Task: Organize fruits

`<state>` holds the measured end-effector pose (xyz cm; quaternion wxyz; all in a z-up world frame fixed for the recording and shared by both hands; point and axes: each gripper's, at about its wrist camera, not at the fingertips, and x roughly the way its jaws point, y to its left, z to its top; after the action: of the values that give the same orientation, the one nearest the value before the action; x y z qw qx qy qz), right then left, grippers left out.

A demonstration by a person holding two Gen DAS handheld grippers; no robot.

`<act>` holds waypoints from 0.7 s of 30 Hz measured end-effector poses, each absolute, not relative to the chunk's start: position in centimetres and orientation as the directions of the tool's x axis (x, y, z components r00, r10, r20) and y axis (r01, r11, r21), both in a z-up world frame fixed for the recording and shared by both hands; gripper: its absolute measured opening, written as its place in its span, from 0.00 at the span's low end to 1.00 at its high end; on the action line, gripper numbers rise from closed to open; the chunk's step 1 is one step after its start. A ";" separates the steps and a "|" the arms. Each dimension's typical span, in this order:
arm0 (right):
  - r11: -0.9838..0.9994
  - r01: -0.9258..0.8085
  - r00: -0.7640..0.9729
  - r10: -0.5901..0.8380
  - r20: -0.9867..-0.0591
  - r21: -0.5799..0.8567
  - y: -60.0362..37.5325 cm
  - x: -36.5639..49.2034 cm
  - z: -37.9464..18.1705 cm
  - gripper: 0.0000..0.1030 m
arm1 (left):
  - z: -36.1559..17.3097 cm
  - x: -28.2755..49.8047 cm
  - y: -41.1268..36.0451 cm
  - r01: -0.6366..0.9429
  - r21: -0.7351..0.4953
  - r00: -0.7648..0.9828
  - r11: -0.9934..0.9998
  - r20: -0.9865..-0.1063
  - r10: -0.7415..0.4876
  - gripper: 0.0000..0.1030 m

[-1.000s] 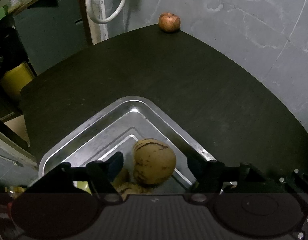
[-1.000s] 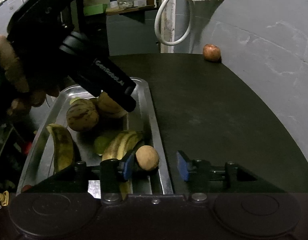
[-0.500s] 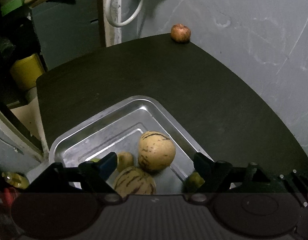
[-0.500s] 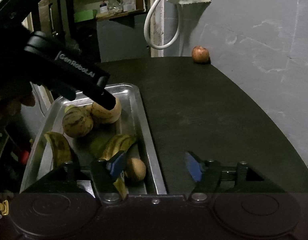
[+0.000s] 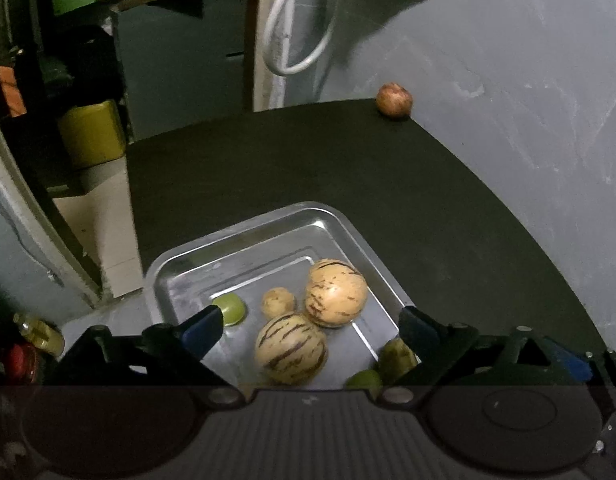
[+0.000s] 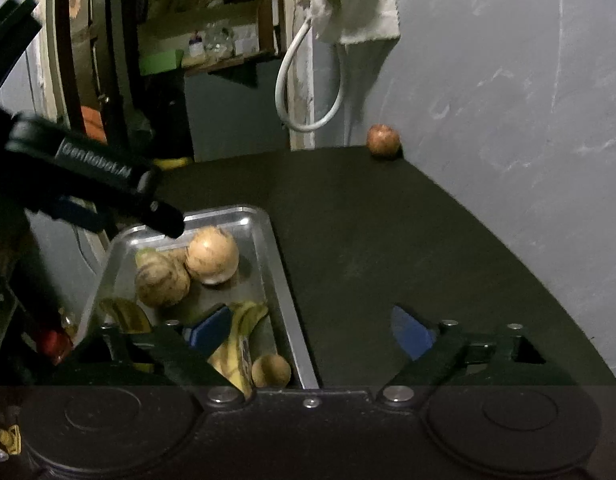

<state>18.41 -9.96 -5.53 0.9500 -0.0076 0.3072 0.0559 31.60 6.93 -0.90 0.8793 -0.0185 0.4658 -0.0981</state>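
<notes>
Above the metal tray (image 5: 196, 256) of fruit, both the left gripper (image 5: 308, 326) and right gripper (image 6: 311, 330) have just been spread wide, with nothing gripped.

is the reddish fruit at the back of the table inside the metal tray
No, the reddish fruit sits alone on the dark table by the wall, well apart from the metal tray.

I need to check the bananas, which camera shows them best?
The right wrist view: the bananas lie in the near end of the tray, partly behind the right gripper. The left wrist view shows none clearly.
</notes>
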 end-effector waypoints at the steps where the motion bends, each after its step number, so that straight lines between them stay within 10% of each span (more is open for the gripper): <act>1: 0.994 -0.109 0.810 0.103 -0.577 0.023 -10.0 18.2 -5.3 0.89 | -0.8 31.3 7.0 0.146 -0.129 0.552 0.981 -0.812 -0.189 0.95; 21: 0.996 -0.073 0.866 0.090 -0.492 0.053 -10.4 15.7 -2.2 0.99 | 2.1 26.0 8.5 0.042 -0.169 0.629 0.985 -0.761 -0.158 0.98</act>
<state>15.68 -10.44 -2.22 0.9657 0.0160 0.2557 0.0422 25.98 8.49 2.06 0.9001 -0.0676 0.4269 -0.0556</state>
